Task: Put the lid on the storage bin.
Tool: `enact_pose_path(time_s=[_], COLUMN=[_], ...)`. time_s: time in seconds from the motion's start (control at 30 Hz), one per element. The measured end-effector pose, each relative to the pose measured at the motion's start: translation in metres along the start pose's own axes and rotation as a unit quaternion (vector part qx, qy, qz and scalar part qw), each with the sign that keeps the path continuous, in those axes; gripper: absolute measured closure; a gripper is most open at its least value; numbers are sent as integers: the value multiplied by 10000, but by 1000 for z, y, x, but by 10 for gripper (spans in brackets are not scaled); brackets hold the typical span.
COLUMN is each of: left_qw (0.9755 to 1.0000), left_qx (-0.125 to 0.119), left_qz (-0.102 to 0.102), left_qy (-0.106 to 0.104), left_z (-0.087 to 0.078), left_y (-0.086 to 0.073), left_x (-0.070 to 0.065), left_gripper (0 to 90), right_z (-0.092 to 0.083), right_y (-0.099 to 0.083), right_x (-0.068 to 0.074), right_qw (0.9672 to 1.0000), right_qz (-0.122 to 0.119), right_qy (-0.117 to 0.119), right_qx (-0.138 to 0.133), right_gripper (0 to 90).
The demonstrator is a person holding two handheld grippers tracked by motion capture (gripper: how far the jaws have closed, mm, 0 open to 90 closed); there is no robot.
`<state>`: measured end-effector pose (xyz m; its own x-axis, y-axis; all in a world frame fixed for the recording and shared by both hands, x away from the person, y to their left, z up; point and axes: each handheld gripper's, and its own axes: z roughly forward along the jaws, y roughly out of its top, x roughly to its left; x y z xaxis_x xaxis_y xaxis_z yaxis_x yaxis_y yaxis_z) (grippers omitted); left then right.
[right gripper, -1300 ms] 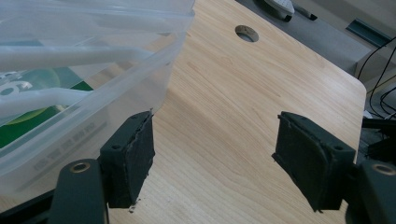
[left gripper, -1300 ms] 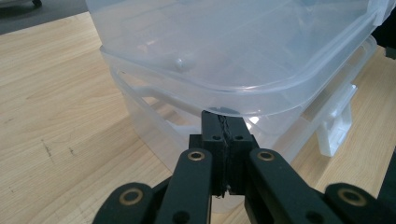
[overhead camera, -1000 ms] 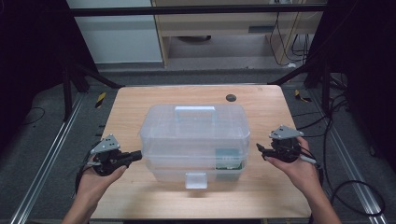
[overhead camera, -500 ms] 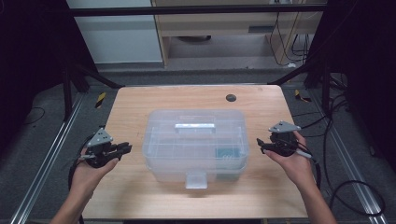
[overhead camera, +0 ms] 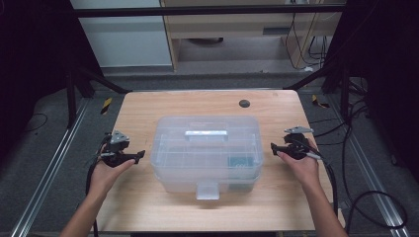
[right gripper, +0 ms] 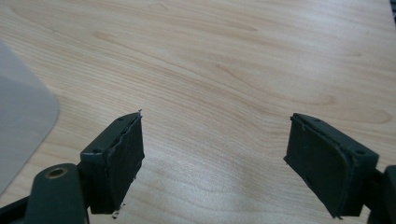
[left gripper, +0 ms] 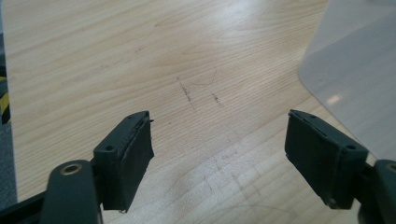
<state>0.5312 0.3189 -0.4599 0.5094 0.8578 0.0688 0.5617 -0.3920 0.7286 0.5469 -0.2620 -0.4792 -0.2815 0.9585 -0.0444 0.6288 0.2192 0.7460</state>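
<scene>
My left gripper [overhead camera: 140,155] stands with jaws wide apart, having just been opening; nothing lies between them but bare wood. My right gripper [overhead camera: 273,148] is likewise spread, jaws having just opened further, nothing held. Both point inward at the clear plastic box [overhead camera: 206,150], each just beside an end wall, not touching. The box sits lid-down-closed at the middle of the wooden table [overhead camera: 148,108], handle [overhead camera: 206,133] on top, latch [overhead camera: 207,190] toward me.
</scene>
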Motion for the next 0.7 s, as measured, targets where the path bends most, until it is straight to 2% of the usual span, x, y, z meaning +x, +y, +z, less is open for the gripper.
enact_pose_path(time_s=[0.07, 0.13, 0.2, 0.27, 0.4, 0.43, 0.5, 0.53, 0.63, 0.7], left_qw=[9999, 9996, 9993, 9989, 9986, 9985, 9982, 9984, 9994, 9994], left_qx=[64, 123, 164, 138, 236, 260, 264, 187, 9, 37], left_qz=[-101, -219, -306, -382, -399, -404, -484, -484, -344, -335], left_qy=[-81, -155, -169, -216, -253, -254, -241, -202, 2, 23], left_z=[8, 16, 22, 26, 34, 36, 40, 43, 46, 47], left_y=[-2, -4, -6, -7, -10, -11, -14, -17, -21, -20], left_x=[2, 3, 4, 3, 2, 2, 2, 1, -2, -3], left_gripper=[188, 176, 164, 152, 136, 127, 121, 116, 92, 59], right_z=[7, 12, 17, 21, 28, 29, 31, 31, 33, 33], right_y=[-2, -4, -6, -8, -12, -13, -15, -15, -14, -14], right_x=[0, 0, 0, 1, 1, 1, 1, 2, 4, 5], right_qw=[9999, 9998, 9994, 9991, 9987, 9984, 9984, 9984, 9981, 9978], right_qz=[140, 178, 287, 359, 378, 497, 500, 501, 528, 574], right_qy=[0, -61, -109, -148, -250, -195, -246, -252, -279, -306], right_qx=[44, 119, 147, 173, 227, 190, 54, 64, 138, 162], right_gripper=[174, 165, 157, 148, 123, 105, 88, 78, 38, 26])
